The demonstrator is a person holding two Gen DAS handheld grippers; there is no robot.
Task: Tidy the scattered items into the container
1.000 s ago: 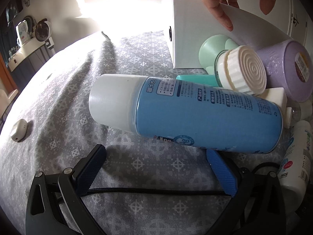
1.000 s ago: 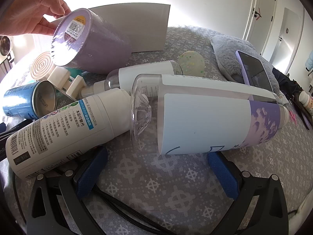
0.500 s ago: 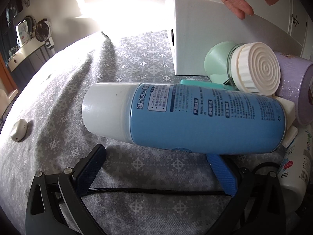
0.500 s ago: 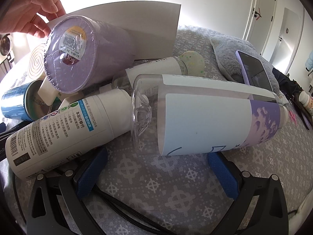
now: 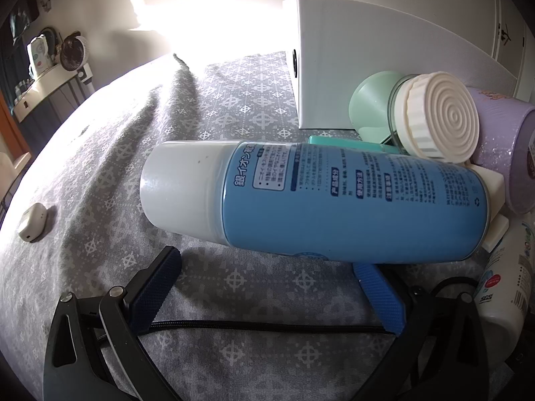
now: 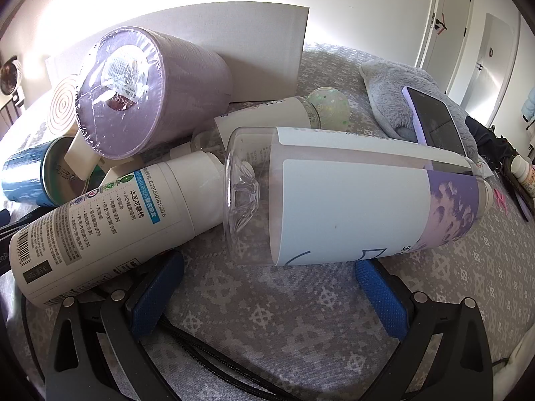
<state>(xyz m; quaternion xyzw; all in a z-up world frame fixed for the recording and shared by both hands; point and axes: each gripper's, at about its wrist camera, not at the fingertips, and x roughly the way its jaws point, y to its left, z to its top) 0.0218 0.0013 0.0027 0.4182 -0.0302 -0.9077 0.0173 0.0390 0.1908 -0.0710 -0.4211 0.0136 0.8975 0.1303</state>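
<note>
Beside the upright white cardboard box (image 5: 367, 63), whose inside stays hidden, bottles including a blue spray can (image 5: 317, 200) and a clear labelled bottle (image 6: 354, 197) litter the grey patterned bedspread (image 5: 167, 107), both the left gripper (image 5: 267, 287) and right gripper (image 6: 271, 287) spread wide, empty.

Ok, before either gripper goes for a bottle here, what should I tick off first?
1. Left gripper open: ok, jaws spread wide.
2. Blue spray can within its opening: ok, it lies on its side just ahead of the fingers, untouched.
3. Right gripper open: ok.
4. Clear bottle free to lift: not ok, the white bottle butts against its end.
5. White box ready to receive: cannot tell, its opening is not visible.
6. Purple tub stable: not ok, it lies tilted on top of the pile.
</note>
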